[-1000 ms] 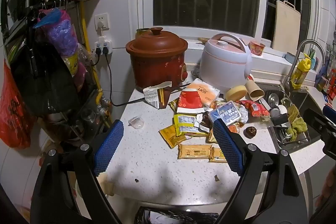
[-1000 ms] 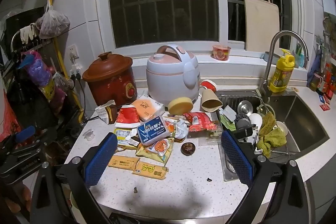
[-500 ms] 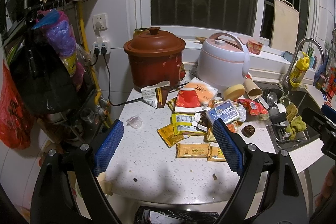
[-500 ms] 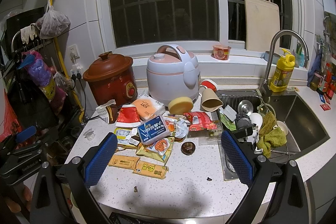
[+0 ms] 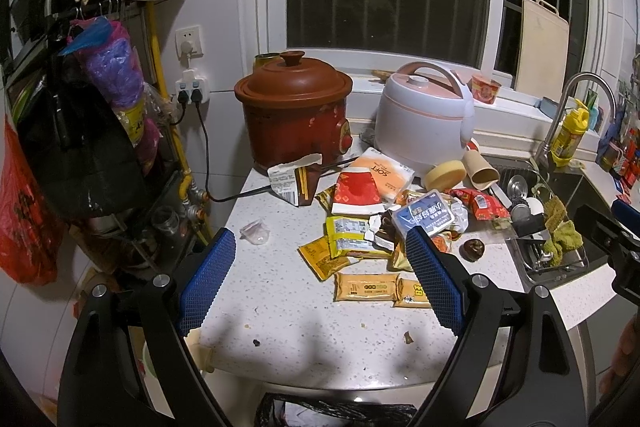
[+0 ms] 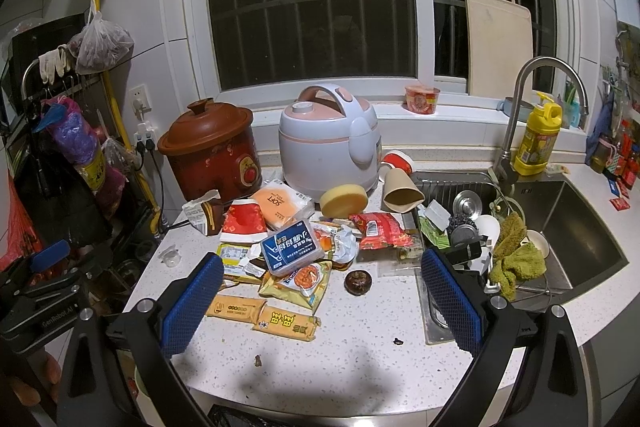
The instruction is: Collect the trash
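A heap of snack wrappers covers the middle of the white counter. It includes a blue packet, a red pouch, an orange tissue pack and two orange bars at the front. A dark round scrap lies beside them. A clear plastic scrap lies apart to the left. My left gripper hangs open above the counter's front, empty. My right gripper is open too, empty, in front of the heap. A black bag shows below the counter edge.
A brown clay cooker and a white rice cooker stand at the back. A yellow sponge and a paper cup lie near them. The sink with dishes and a rag is at right. Hanging bags crowd the left.
The left view has drifted slightly, so the counter and wrappers sit a bit lower and closer. Both grippers stay open; nothing on the counter has moved.
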Available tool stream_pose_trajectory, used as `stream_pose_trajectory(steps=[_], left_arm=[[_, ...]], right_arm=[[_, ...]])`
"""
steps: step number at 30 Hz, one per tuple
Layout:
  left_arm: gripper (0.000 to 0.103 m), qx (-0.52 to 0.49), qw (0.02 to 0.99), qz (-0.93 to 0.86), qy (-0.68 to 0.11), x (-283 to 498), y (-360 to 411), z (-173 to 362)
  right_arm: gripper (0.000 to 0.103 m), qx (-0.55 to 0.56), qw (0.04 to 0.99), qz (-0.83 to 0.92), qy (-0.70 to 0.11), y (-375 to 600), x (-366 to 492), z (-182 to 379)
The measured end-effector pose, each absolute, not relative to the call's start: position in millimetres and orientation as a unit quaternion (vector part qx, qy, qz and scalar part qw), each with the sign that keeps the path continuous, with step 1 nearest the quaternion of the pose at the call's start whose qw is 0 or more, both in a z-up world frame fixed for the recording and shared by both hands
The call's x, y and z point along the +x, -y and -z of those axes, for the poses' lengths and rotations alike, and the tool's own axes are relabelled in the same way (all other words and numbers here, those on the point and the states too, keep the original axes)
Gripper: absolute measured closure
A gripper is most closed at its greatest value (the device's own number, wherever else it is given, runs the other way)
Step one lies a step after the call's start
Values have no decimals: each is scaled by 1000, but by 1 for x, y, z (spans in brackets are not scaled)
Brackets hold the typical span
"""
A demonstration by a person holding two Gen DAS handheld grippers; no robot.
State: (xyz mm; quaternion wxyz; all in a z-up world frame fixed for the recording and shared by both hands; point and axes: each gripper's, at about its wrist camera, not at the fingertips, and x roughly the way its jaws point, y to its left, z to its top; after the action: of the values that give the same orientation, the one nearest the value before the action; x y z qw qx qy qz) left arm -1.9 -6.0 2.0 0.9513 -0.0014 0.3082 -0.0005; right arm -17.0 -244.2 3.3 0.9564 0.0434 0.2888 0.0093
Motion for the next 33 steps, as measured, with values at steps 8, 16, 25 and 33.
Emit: stream_pose_trajectory(steps=[8, 16, 25, 33], left_arm=[[18, -2, 951, 1, -308, -1, 7, 0], [18, -2, 951, 1, -309, -1, 8, 1], [18, -2, 951, 0, -308, -1, 7, 0], [18, -2, 951, 1, -308, -1, 8, 0]], right_arm=[[5, 43, 956, -9, -289, 244, -17, -3], [5, 44, 956, -9, -289, 244, -17, -3], [5, 45, 956, -10, -289, 244, -17, -3], [5, 45, 956, -10, -290, 244, -17, -2]])
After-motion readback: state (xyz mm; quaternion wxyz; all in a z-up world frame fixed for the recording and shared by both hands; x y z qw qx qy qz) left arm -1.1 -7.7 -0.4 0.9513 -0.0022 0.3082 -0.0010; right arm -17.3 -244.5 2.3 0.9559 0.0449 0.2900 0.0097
